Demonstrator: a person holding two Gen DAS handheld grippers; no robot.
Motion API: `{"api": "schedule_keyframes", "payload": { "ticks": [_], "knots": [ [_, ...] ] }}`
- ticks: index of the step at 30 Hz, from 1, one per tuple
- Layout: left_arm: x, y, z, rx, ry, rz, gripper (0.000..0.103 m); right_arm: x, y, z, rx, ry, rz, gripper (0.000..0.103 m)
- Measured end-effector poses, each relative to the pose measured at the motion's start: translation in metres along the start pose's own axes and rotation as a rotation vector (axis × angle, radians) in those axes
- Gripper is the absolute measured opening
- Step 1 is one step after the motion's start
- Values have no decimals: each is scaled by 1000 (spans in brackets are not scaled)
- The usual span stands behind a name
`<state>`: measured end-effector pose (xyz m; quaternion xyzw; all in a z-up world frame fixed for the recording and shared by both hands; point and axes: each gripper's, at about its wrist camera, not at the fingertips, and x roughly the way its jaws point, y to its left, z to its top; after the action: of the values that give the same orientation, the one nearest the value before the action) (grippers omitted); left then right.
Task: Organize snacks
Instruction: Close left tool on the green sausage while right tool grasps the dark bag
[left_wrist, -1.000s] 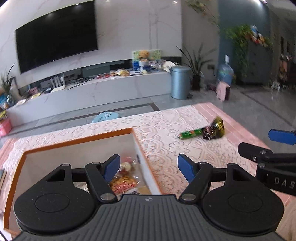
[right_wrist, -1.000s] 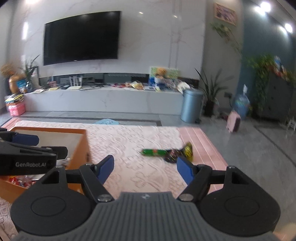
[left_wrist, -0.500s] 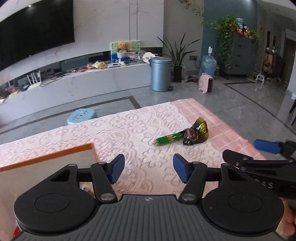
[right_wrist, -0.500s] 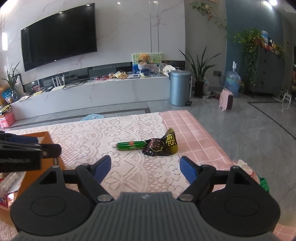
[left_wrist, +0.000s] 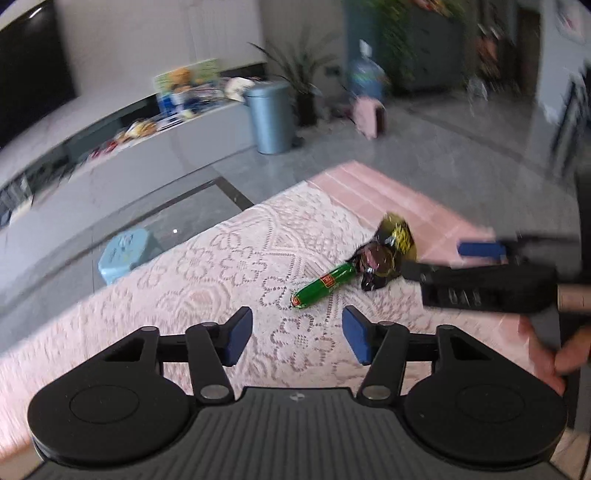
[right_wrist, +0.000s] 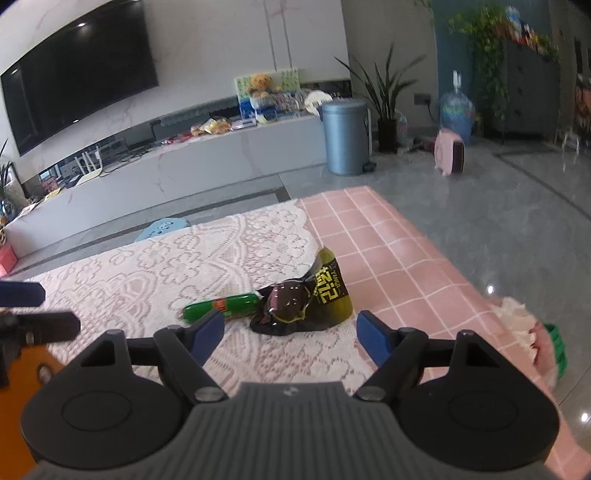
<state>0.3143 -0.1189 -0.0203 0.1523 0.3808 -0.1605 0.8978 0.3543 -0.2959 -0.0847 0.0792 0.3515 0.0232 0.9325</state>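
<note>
Two snacks lie touching on the lace-covered tabletop (right_wrist: 155, 266): a green sausage stick (right_wrist: 221, 307) and a dark pouch with yellow lettering (right_wrist: 306, 304).

The right tongs (right_wrist: 290, 334) hover just short of the pouch, which sits ahead of the gap between the blue pads; the sausage's end lies just beyond the pad on the left. The jaws are closing, with nothing pressed between them.

The left tongs (left_wrist: 297, 339) are also closing on empty air. The sausage stick (left_wrist: 325, 285) lies ahead of their gap, the pouch (left_wrist: 384, 258) beyond it and to the right, near the right tongs' fingers (left_wrist: 480, 249).
</note>
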Motion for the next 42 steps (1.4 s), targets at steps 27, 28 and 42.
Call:
{"api": "schedule_keyframes", "payload": {
  "ticks": [27, 28, 42],
  "knots": [
    [121, -25, 26, 301, 153, -123, 58, 95, -14, -1, -116, 30, 119, 57],
    [123, -25, 26, 313, 153, -125, 58, 95, -14, -2, -123, 30, 114, 59],
    [147, -34, 20, 370, 169, -127, 44, 95, -2, -12, -252, 5, 33, 46]
  ]
}}
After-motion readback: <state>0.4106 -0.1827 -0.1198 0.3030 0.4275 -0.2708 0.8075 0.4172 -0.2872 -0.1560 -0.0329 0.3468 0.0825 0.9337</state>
